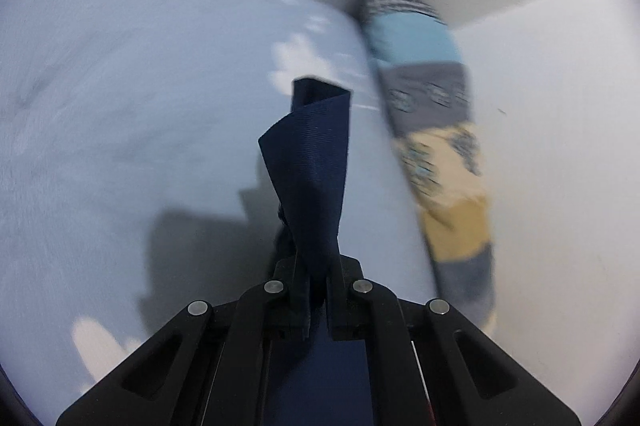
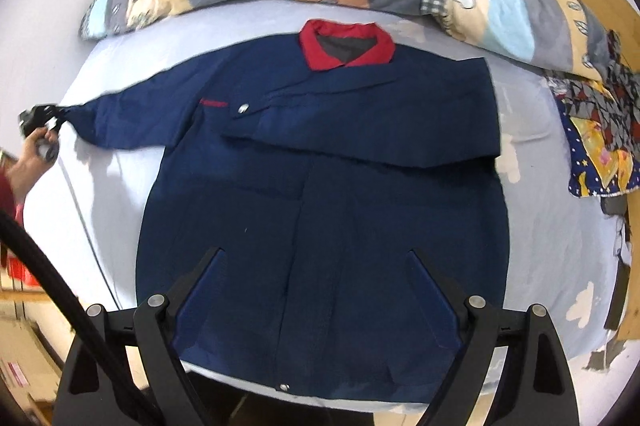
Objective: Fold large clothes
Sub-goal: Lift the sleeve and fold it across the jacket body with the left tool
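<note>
jacket (image 2: 320,186) flat on bed (image 2: 560,246), frame centre | left gripper (image 1: 316,290) clenched on sleeve cuff (image 1: 312,162) | right gripper (image 2: 316,290) spread wide, empty, above hem | tip: carry sleeve across chest, keep taut

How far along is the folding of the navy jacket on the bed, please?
Done: the jacket lies flat, and one sleeve is already folded across its chest. In hand: the left gripper is shut on the other sleeve's cuff, still stretched outward. Left: folding that sleeve in, then the body; the right gripper hovers open.
</note>
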